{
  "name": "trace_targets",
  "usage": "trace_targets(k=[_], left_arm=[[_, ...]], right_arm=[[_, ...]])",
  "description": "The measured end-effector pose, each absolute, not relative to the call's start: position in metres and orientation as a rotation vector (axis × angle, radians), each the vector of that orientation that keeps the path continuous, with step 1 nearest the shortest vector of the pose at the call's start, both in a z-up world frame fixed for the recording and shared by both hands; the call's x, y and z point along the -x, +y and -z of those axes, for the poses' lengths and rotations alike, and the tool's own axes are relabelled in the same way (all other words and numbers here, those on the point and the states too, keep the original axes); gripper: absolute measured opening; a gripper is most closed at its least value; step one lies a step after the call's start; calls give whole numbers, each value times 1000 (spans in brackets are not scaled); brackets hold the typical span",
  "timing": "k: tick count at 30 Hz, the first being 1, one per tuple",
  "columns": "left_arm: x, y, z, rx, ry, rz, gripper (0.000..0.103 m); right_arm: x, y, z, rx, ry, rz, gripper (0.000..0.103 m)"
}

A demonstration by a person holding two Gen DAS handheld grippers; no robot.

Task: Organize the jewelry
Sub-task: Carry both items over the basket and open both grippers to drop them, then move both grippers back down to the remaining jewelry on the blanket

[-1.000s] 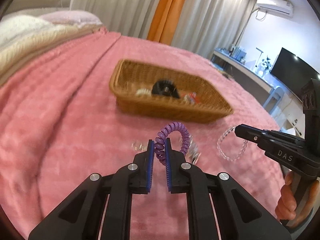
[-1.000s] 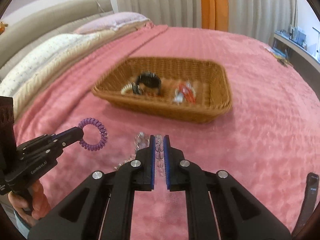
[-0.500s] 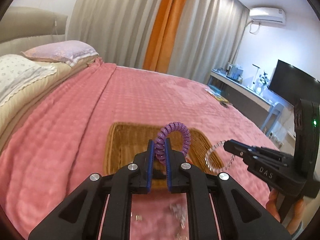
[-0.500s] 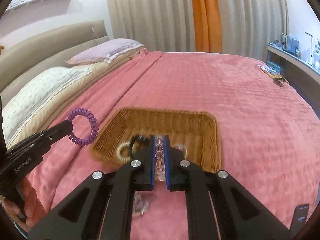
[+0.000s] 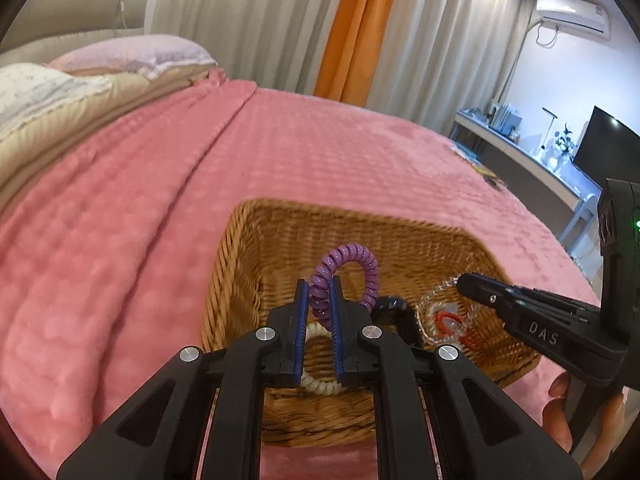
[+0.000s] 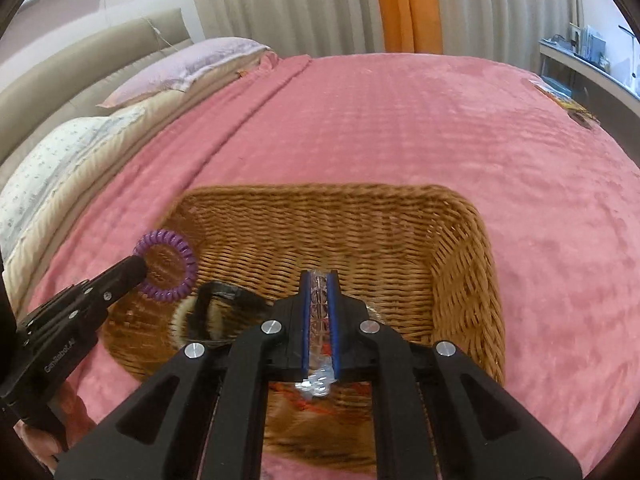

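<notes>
A brown wicker basket (image 5: 248, 248) (image 6: 460, 240) sits on the pink bedspread. My left gripper (image 5: 319, 286) is shut on a purple spiral hair tie (image 5: 352, 256) and holds it over the basket's left part; it also shows in the right wrist view (image 6: 166, 266). My right gripper (image 6: 319, 276) is shut on a clear bead bracelet (image 6: 319, 304), held over the basket; the bracelet hangs from its tip in the left wrist view (image 5: 436, 308). In the basket lie a black ring-shaped item (image 5: 394, 306), a white spiral tie (image 5: 320, 386) and a red piece (image 5: 446, 320).
The pink bedspread (image 6: 400, 120) stretches all around the basket. Pillows (image 6: 180, 68) lie at the far left by the headboard. A desk with a TV (image 5: 600, 148) stands at the far right beyond the bed.
Both grippers have risen from the bedspread and moved forward over the basket, each carrying its piece. The basket now lies directly beneath the fingertips.
</notes>
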State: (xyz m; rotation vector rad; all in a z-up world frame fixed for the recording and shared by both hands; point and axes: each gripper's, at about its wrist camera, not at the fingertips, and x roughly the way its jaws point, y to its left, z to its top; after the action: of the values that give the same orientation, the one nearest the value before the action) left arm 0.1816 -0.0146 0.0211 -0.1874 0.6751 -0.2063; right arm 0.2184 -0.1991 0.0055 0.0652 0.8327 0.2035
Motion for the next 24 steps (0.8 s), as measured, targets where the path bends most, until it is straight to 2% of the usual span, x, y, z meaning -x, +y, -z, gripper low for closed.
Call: trace_targets(k=[7,9,11,12,14,20,24], left_arm=[[-180,-20,-18,164,681,214,9],[-178,-18,-19,180,676,231,19],[-172,-15,-23,191,661,236,39],[-167,-13,-27,202,648,245,43],[-156,-10,-35,219,625,260,45],[-103,-9,-62,218,543,311,51],[-66,-7,-64,218,517,330,52]], right_arm=[[-223,-210,0,-76,840,-173,7],[-220,-213,0,-91,841,-177,7],[-213,-215,-6,-90,824,-176,9],[-209,-216,-10,-91,816,-177,11],[-198,-218,-18,-100,797,-195,22],[-145,-219,-43,-111,746,-242,31],[-111,-214,-49,-111,741,-275,31]])
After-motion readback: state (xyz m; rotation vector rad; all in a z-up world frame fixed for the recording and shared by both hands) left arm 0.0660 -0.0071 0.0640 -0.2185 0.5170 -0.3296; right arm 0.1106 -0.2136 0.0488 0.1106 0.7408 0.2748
